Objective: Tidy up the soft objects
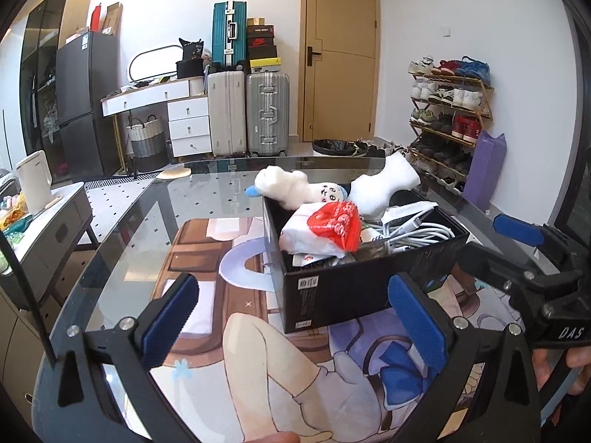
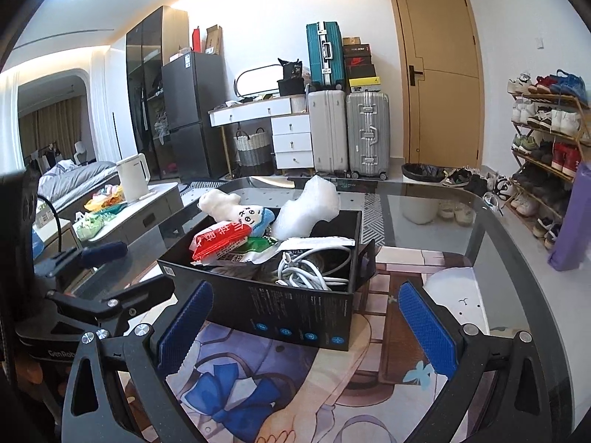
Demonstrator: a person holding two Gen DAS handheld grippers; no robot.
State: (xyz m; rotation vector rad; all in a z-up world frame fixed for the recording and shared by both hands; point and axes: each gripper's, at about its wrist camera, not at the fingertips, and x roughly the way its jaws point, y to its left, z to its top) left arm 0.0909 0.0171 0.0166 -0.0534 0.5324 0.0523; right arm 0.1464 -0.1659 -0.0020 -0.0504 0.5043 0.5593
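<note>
A black open box (image 1: 332, 291) (image 2: 295, 317) sits on the glass table. It holds a white plush with a face and blue tip (image 1: 291, 188) (image 2: 236, 208), a white bone-shaped plush (image 1: 384, 184) (image 2: 310, 206), a red and white packet (image 1: 328, 229) (image 2: 221, 243) and white cables (image 1: 417, 236) (image 2: 310, 269). My left gripper (image 1: 295, 317) is open and empty, just in front of the box's left corner. My right gripper (image 2: 306, 321) is open and empty, in front of the box; it also shows in the left wrist view (image 1: 524, 258).
An anime-print mat (image 1: 258, 350) (image 2: 295, 387) covers the table under the box. A purple bag (image 2: 576, 221) stands at the table's right edge. A side table with a white kettle (image 2: 133, 177) is to the left. Suitcases (image 2: 351, 136) and a shoe rack (image 2: 550, 140) stand behind.
</note>
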